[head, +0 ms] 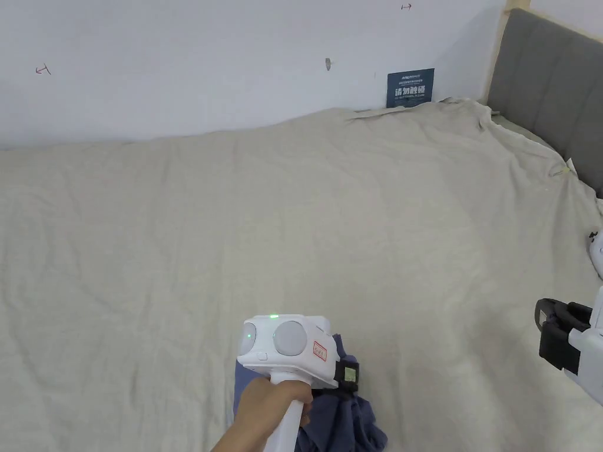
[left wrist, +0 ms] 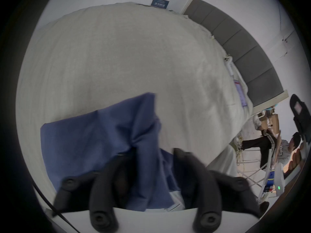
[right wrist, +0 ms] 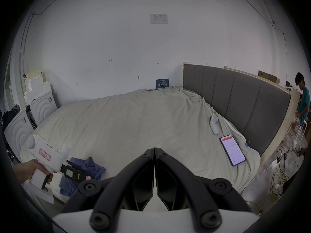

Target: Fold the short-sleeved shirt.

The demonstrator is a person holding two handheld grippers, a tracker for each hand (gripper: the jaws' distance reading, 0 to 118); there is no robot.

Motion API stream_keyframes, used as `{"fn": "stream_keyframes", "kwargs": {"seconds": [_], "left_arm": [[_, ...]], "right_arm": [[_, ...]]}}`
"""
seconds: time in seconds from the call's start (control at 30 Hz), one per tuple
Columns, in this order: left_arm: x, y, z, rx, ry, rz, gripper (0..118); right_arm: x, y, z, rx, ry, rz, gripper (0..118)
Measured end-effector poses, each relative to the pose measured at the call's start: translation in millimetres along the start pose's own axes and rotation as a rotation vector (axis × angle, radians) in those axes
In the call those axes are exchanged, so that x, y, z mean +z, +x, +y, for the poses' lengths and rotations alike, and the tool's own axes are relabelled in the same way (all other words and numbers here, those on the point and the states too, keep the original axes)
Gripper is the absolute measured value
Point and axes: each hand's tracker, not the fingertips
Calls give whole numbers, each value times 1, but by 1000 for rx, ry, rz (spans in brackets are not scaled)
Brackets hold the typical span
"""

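Note:
The blue short-sleeved shirt [head: 347,421] lies crumpled in a heap at the near edge of the bed [head: 294,223]. My left gripper [head: 348,376] sits on top of it. In the left gripper view its jaws [left wrist: 151,152] stand apart, with a raised fold of the shirt [left wrist: 94,135] between them. The right gripper view shows that gripper [right wrist: 75,171] over the shirt [right wrist: 90,165] from the side. My right gripper [right wrist: 154,149] is shut with nothing in it. It hovers over the bed's near right side [head: 550,329], well away from the shirt.
Beige sheet covers the bed up to the white wall. A grey headboard [head: 547,88] runs along the right. A phone [right wrist: 233,151] and a white device [right wrist: 214,125] lie near it. Cables [right wrist: 276,182] lie on the floor; a person [right wrist: 303,102] stands behind the headboard.

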Motion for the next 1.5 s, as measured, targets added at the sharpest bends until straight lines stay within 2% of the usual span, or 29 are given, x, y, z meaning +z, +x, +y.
{"fn": "stream_keyframes", "kwargs": {"seconds": [0.07, 0.1, 0.27, 0.47, 0.53, 0.67, 0.73, 0.93, 1.03, 1.5], "left_arm": [[11, 0, 0, 21, 20, -54, 98], [19, 1, -1, 30, 27, -50, 105], [61, -8, -6, 15, 189, -20, 106], [91, -38, -22, -47, 341, 105, 103], [94, -43, -33, -74, 417, 163, 88], [83, -50, -58, -163, 519, 225, 12], [76, -53, -66, -159, 520, 204, 0], [35, -44, -78, -178, 467, 213, 0], [15, -35, -83, -150, 428, 161, 0], [-43, 26, -85, -186, 361, 73, 0]], "right_arm": [[0, 1, 0, -3, 0, -2, 0], [0, 1, 0, -4, 0, -3, 0], [2, 2, 1, -5, 7, -7, 0], [3, -3, 3, 4, 10, -2, 0], [3, -5, 3, 7, 11, 2, 0], [3, -9, 4, 9, 9, 7, 0], [3, -10, 3, 8, 10, 10, 0], [4, -10, 2, 4, 6, 13, 0], [4, -6, 0, -1, 3, 9, 0], [8, 17, -5, -20, -13, -35, 0]]}}
